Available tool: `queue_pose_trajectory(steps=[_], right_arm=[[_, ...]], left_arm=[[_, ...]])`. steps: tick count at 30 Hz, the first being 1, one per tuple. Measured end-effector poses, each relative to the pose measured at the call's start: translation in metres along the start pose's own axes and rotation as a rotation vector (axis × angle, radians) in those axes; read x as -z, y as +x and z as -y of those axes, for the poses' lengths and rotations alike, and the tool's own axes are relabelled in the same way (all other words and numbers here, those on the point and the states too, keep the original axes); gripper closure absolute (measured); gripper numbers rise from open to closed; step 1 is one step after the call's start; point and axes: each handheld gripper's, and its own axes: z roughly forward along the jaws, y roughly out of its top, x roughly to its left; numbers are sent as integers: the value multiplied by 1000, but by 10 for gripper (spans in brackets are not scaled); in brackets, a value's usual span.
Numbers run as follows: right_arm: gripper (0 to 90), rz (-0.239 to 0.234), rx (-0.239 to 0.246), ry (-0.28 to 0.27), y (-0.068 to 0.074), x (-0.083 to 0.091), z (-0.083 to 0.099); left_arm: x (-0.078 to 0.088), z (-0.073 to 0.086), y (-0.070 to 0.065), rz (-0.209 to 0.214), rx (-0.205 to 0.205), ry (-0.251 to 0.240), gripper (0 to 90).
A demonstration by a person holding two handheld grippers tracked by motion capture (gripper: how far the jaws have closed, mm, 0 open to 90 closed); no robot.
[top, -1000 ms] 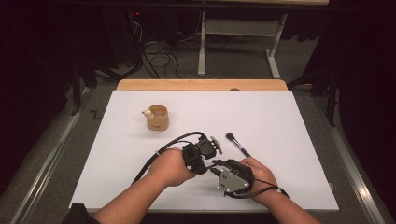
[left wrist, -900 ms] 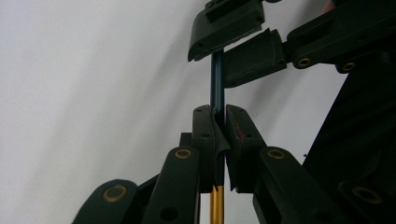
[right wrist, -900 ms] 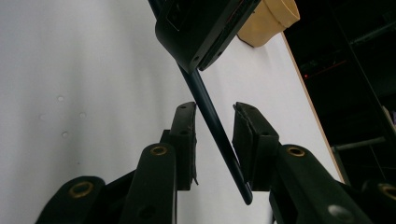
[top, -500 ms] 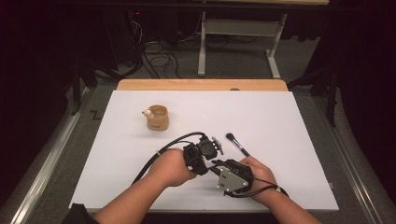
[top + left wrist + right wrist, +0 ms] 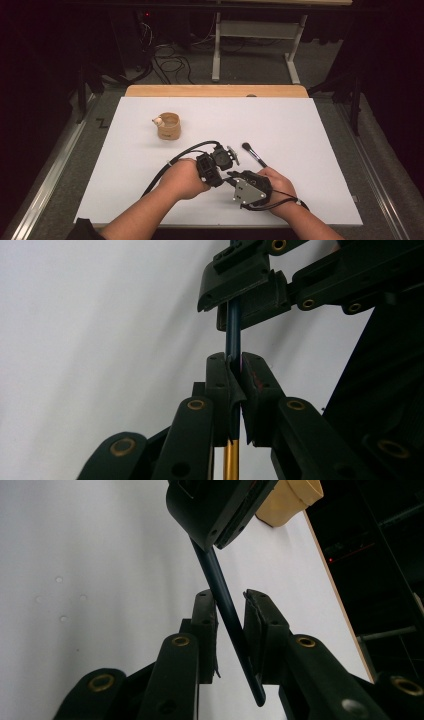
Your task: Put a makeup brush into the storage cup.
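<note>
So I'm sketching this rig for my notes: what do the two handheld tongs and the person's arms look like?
Both are black, boxy tongs with two flat-padded jaws on linked bars pinned with brass-coloured rivets. The left tongs trail a black cable that loops back past the wrist. The right tongs carry a grey three-cornered plate with small dark holes, and a thin black cable circles that wrist. The forearms are bare, with a dark sleeve edge at the left elbow.

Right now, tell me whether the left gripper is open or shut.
Shut: the left gripper pinches the dark blue brush handle between its jaws, with no gap showing on either side.
</note>
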Motion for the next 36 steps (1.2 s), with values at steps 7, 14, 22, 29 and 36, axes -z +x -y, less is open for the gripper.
queue_pose_trajectory(steps=[7, 14, 22, 29, 36], right_arm=[[851, -15, 15, 9, 3, 0, -1], [855, -13, 11, 18, 2, 1, 0], [855, -13, 12, 14, 1, 2, 1], [856, -14, 0, 21, 2, 3, 2], [859, -16, -12, 27, 2, 4, 3]], left_arm=[[4, -1, 3, 10, 7, -14, 650], [4, -2, 3, -30, 6, -15, 459], [7, 0, 5, -41, 14, -28, 375], [5, 6, 9, -32, 35, -28, 234], [9, 13, 15, -68, 72, -57, 78]])
